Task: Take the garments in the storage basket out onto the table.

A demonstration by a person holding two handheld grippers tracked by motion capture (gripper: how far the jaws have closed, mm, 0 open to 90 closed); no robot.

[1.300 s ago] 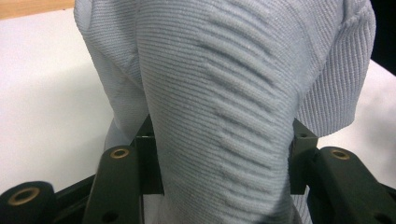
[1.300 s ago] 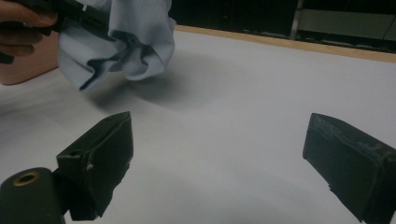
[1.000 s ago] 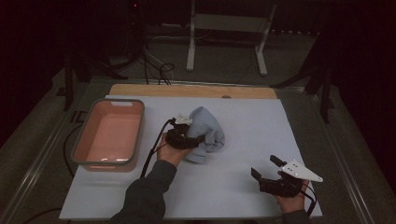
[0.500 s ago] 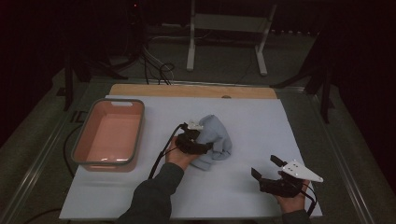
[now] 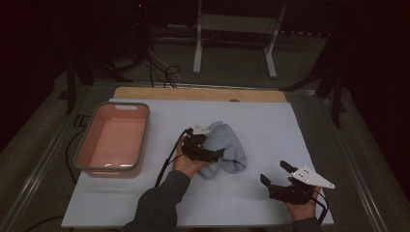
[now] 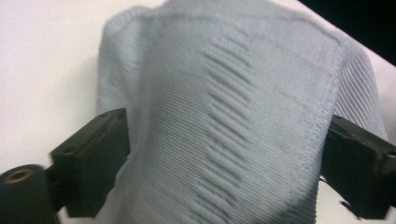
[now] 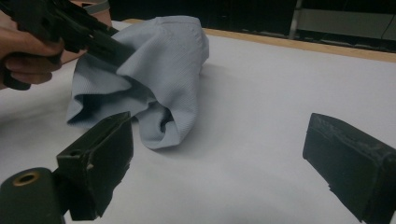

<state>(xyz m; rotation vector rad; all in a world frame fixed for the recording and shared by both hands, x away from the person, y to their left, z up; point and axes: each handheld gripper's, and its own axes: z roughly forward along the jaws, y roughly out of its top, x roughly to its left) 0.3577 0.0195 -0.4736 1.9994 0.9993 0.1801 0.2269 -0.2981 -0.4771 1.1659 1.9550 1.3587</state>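
Observation:
A light blue knitted cloth [image 5: 229, 145] lies bunched on the white table sheet [image 5: 270, 121] near the middle. My left gripper [image 5: 216, 155] is at its left side, held level and pointing right. In the left gripper view the cloth [image 6: 233, 93] spans the gap between the two black jaws of the left gripper [image 6: 229, 158]. Those jaws have just been opening and stand wide, with the cloth between them. My right gripper [image 5: 274, 171] rests open near the front right of the sheet with nothing between its jaws. The right gripper view looks between the right gripper [image 7: 224, 154] jaws at the cloth [image 7: 163, 70] and the left gripper [image 7: 105, 42] on it.
A pink bin with a grey rim [image 5: 113, 105] stands at the left of the sheet. A wooden strip [image 5: 198, 93] runs along the table's far edge. A white metal stand [image 5: 237, 29] and cables [image 5: 164, 72] lie beyond it on the dark floor.
The left hand and the cloth have shifted a little to the right and toward the front. The cloth has settled lower and flatter. The right hand has stayed put.

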